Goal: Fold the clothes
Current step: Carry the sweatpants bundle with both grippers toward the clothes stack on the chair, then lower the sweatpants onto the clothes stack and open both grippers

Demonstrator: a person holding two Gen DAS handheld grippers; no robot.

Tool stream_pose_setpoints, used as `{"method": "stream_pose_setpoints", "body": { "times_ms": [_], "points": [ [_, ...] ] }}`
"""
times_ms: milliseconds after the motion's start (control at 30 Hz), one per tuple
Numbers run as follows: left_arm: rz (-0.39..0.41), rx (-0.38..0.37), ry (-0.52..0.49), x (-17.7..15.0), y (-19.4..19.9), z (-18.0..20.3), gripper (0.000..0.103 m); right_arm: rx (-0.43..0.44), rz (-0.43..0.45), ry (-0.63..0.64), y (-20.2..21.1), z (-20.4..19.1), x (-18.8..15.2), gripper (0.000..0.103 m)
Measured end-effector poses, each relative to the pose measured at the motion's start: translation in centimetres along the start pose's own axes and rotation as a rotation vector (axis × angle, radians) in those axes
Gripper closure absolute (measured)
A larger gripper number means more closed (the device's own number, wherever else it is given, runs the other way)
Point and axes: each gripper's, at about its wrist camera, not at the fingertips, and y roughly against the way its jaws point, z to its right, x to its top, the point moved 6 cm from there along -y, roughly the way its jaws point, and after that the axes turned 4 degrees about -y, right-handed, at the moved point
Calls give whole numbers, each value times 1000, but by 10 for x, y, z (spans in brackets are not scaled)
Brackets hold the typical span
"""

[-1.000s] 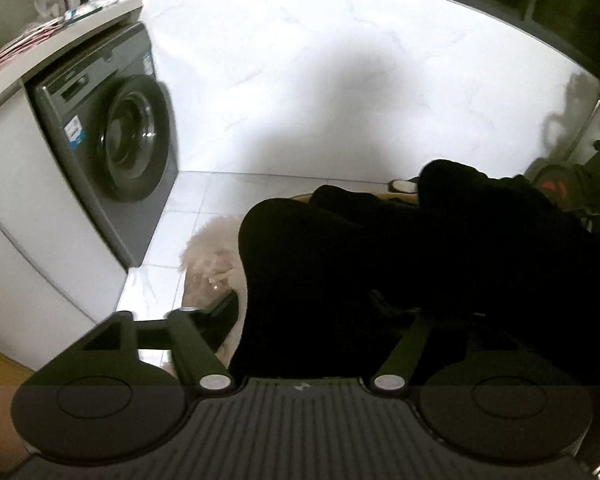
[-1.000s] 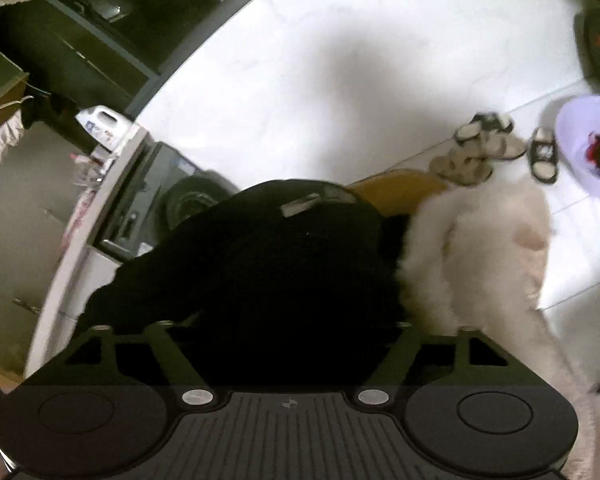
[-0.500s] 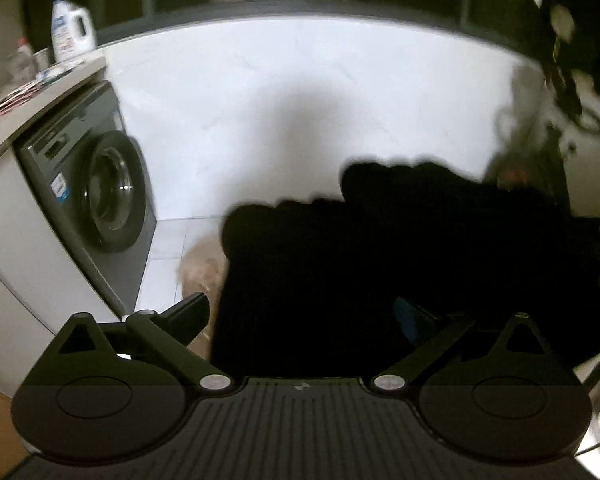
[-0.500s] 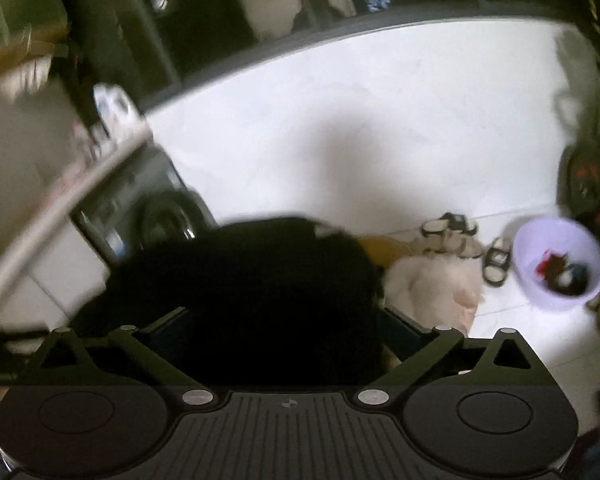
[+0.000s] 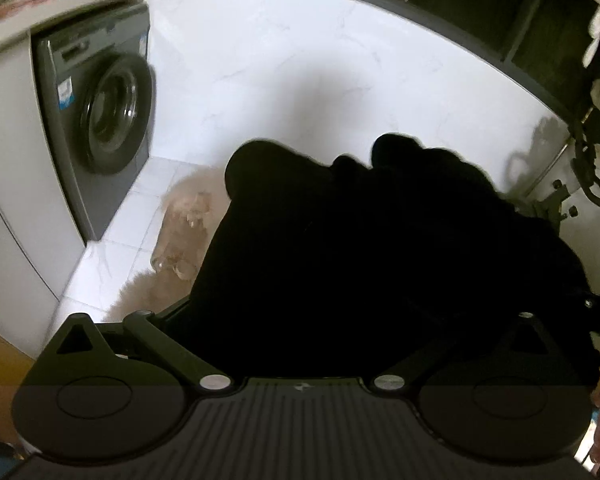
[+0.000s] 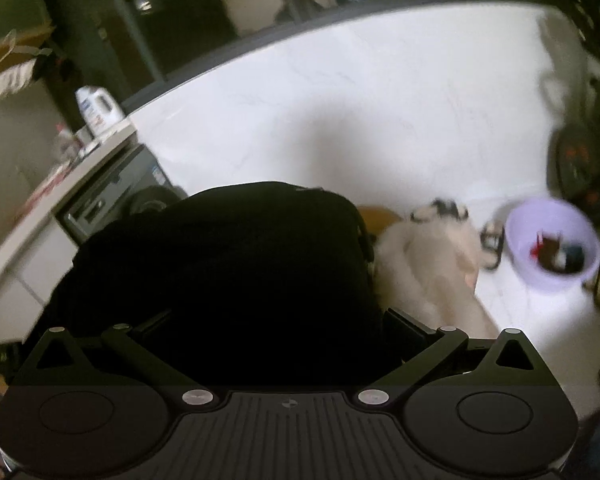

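Black garment (image 5: 380, 260) bunched in a dark heap right in front of both cameras, between washing machine (image 5: 100, 112) and purple basin (image 6: 552, 248), pale fluffy heap (image 6: 428, 264) just beside; support underneath hidden. Left gripper (image 5: 300, 312) and right gripper (image 6: 276, 320) with fingers spread wide, cloth between them but nothing pinched. Likely between folds, just let go. Next: find an edge or corner, hard in this dark, and close on it
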Motion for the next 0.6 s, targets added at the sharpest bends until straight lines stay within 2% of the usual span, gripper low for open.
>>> {"method": "stream_pose_setpoints", "body": {
  "times_ms": [100,200,400,500,600],
  "points": [
    [34,19,-26,3,19,3,1,25,-3,-43,8,1,6,1],
    [63,33,-13,2,36,5,1,36,42,-62,22,3,16,1],
    [165,82,-99,-5,72,28,0,19,92,-86,52,-1,19,1],
    [188,74,-126,-16,86,36,0,21,114,-67,79,-10,5,1],
    [185,77,-147,-35,100,37,0,10,93,-12,98,-24,-24,1]
  ]
}}
